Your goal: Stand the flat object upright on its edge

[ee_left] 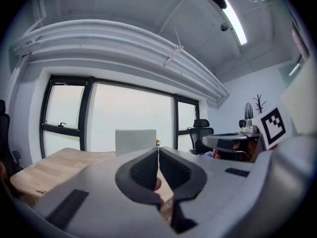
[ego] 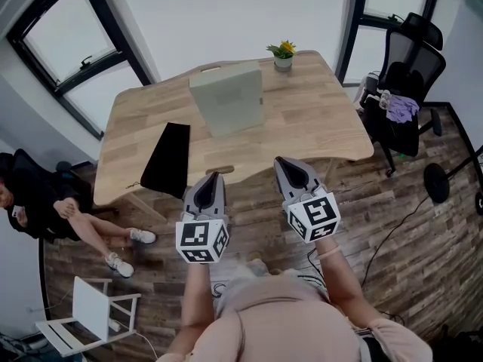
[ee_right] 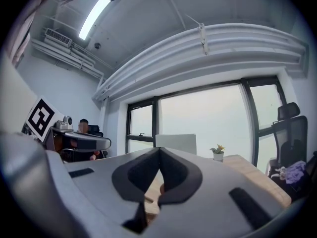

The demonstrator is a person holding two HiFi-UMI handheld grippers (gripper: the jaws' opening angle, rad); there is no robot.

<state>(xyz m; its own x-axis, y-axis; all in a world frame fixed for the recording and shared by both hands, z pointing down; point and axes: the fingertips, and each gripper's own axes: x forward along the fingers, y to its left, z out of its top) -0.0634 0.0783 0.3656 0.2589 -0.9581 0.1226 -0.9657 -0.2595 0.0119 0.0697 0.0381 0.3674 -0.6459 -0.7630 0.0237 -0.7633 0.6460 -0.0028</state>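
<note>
A pale grey-green flat panel (ego: 228, 96) stands upright on its edge near the middle of the wooden table (ego: 317, 119). It also shows as a pale rectangle, the panel (ee_left: 135, 142), in the left gripper view and the panel (ee_right: 175, 143) in the right gripper view. My left gripper (ego: 216, 176) hangs off the table's near edge, shut with nothing between its jaws. My right gripper (ego: 281, 161) hangs beside it, also shut and holding nothing. Both are well short of the panel.
A black flat pad (ego: 167, 159) lies on the table's left part. A small potted plant (ego: 283, 54) stands at the far edge. An office chair (ego: 405, 89) with cloth on it is at the right. A person (ego: 45, 206) sits at the left, and a white folding chair (ego: 90, 308) lies on the floor.
</note>
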